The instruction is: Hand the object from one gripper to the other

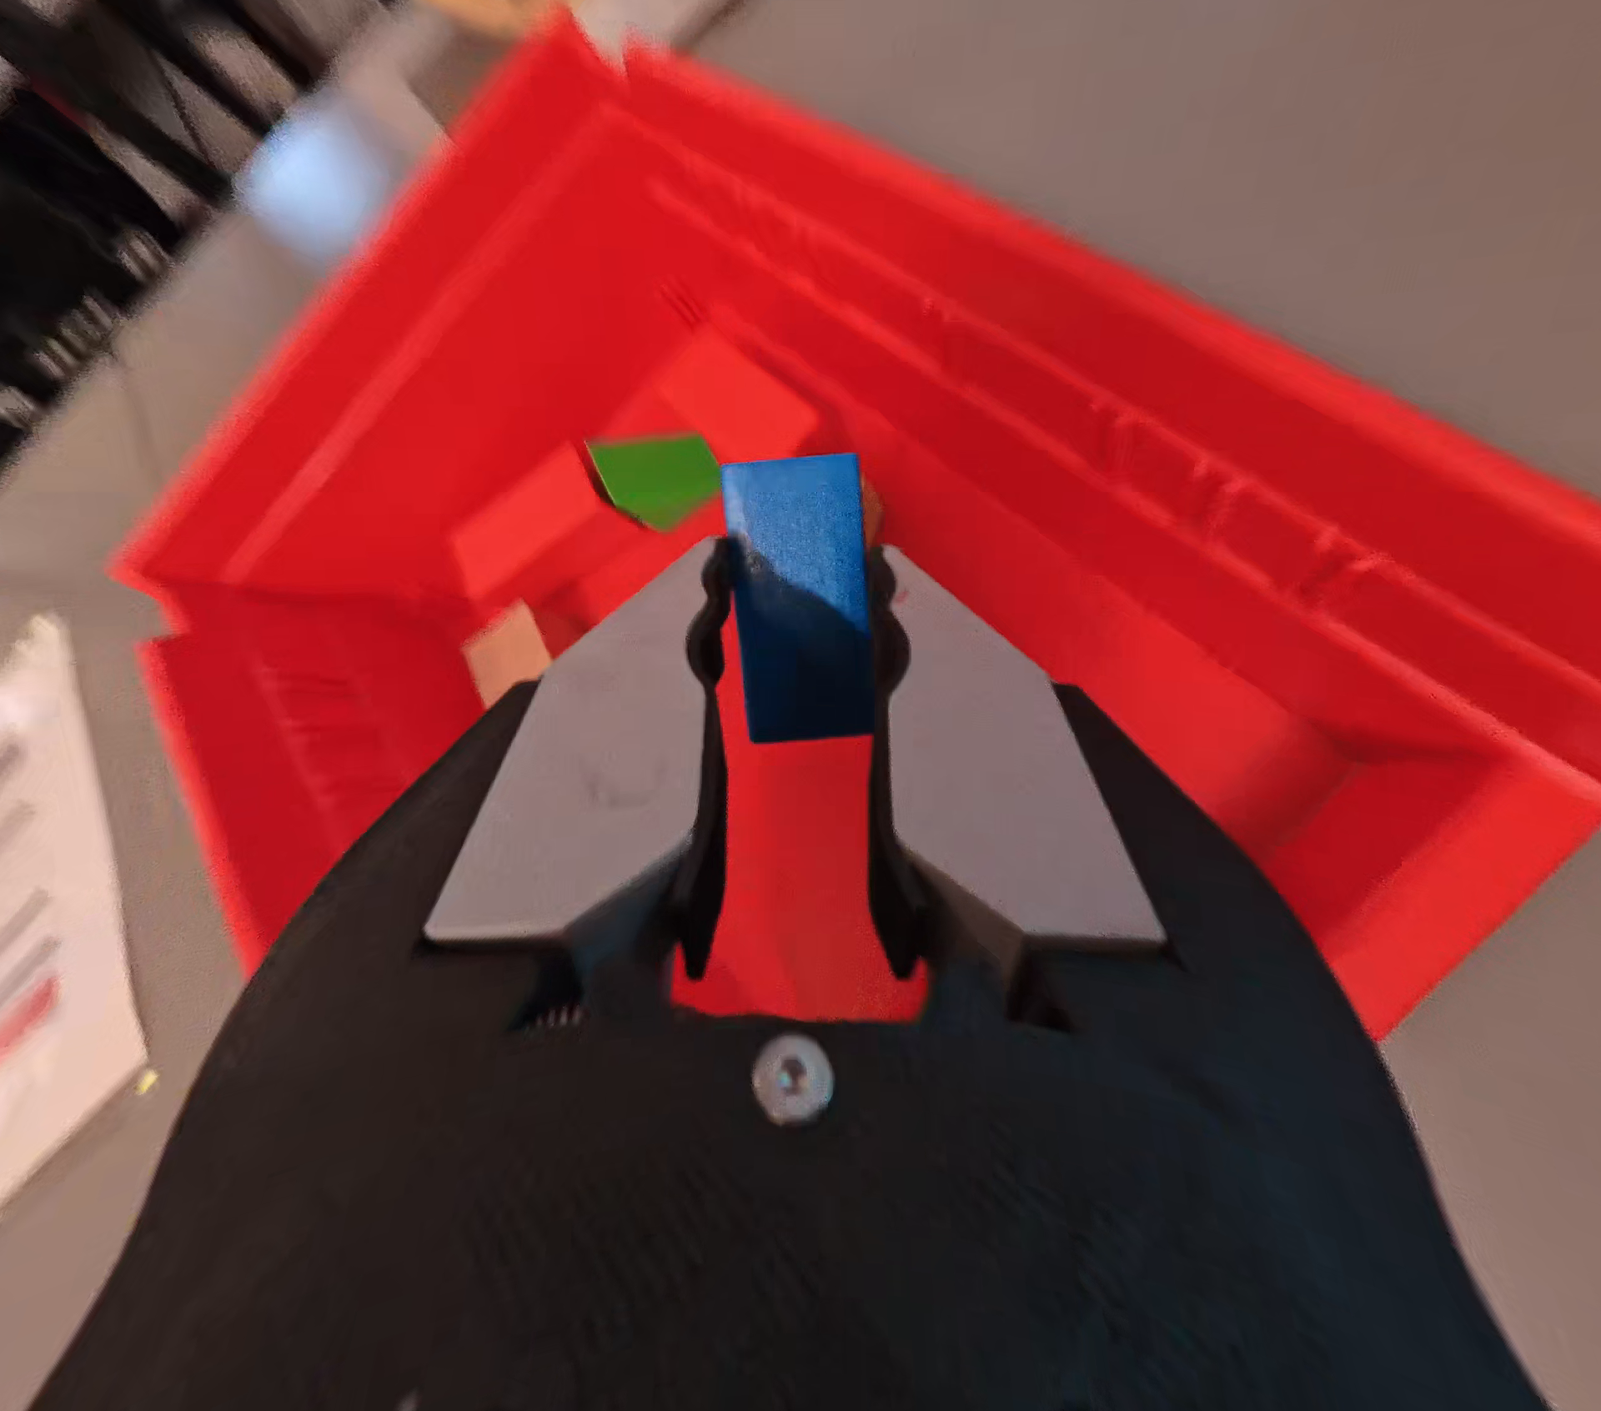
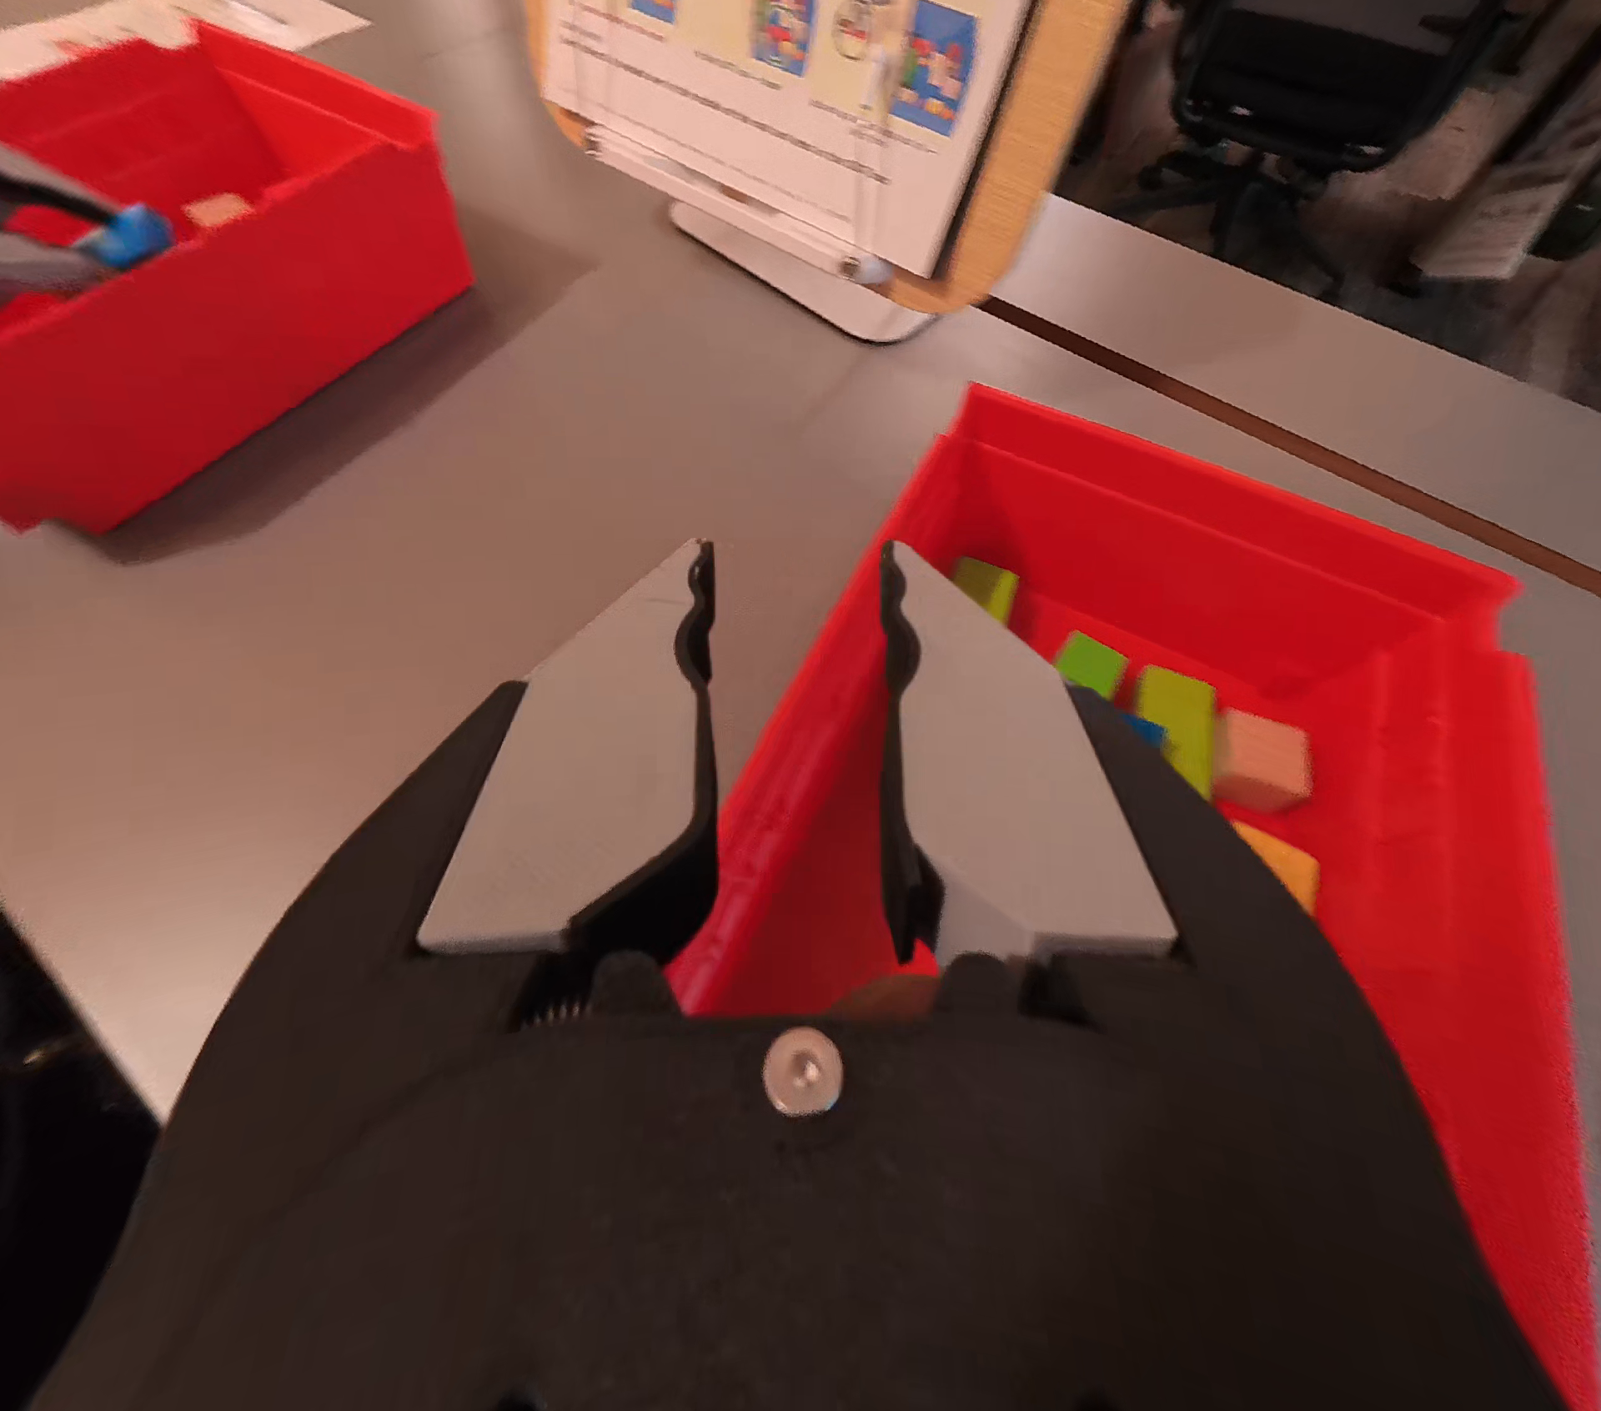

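Left wrist view, blurred: the left gripper (image 1: 795, 551) holds a blue block (image 1: 801, 594) pinched near the tips of its two fingers, jaws closed to the block's width, poised above a red bin (image 1: 1126, 416) on a grey table (image 1: 1213, 26). Inside that bin, at about 11 o'clock from the block, lies a green block (image 1: 656, 479), with a pale block partly hidden lower left. Across the room-facing right wrist view, the right gripper (image 2: 797, 564) hangs empty, jaws parted a moderate way, over the near edge of a second red bin (image 2: 1429, 936) that holds green, pink and orange blocks at its 2 o'clock. The left gripper with its blue load shows at 10 o'clock there, well apart, over the first bin. A stand-mounted instruction sheet (image 2: 797, 0) rises at 12 o'clock. The handover looks barely begun: both tools must first meet over the open table between the bins. To do it well, the left should present the block with its free end pointing toward the partner, the right should approach with jaws wide enough to straddle that exposed end, close firmly on bare wood, and only then should the left let go. A release too early would probably drop the block.
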`<state>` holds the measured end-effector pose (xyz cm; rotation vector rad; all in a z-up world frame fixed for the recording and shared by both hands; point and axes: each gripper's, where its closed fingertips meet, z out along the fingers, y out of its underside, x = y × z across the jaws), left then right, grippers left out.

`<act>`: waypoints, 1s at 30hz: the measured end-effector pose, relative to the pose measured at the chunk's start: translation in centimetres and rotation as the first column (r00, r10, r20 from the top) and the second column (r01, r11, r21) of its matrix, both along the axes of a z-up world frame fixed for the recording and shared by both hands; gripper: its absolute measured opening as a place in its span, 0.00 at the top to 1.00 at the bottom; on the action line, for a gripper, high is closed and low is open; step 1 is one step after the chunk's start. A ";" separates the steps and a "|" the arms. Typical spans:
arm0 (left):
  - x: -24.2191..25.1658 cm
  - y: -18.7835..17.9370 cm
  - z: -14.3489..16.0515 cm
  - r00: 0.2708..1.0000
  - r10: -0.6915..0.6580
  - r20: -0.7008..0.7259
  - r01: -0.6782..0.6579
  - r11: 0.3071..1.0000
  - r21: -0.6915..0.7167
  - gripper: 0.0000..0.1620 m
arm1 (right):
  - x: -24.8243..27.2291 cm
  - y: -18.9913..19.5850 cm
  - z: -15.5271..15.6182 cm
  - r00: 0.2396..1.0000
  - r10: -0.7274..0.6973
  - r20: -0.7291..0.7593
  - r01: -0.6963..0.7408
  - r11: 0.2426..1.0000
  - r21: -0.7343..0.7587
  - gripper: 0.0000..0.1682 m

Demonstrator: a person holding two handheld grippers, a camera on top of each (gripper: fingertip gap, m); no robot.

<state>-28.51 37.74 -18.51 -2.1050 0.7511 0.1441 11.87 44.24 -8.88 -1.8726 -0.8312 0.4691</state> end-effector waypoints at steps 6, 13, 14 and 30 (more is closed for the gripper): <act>6.0 -3.2 9.1 0.931 -0.301 0.204 0.207 0.900 0.383 0.82 | -7.7 -7.3 2.5 0.919 0.375 -0.124 -0.374 0.927 0.032 0.79; 14.1 -12.2 20.0 0.394 -0.736 0.550 0.351 0.674 0.650 0.82 | -15.9 -17.9 3.4 0.635 0.733 -0.246 -0.745 0.664 0.057 0.79; 15.0 -13.0 20.4 0.331 -0.761 0.558 0.382 0.649 0.658 0.82 | -16.8 -18.9 3.4 0.602 0.751 -0.271 -0.772 0.634 0.045 0.78; 21.5 -14.1 18.7 0.157 -0.789 0.594 0.429 0.596 0.679 0.82 | -20.1 -20.1 5.2 0.557 0.702 -0.443 -0.739 0.663 0.122 0.79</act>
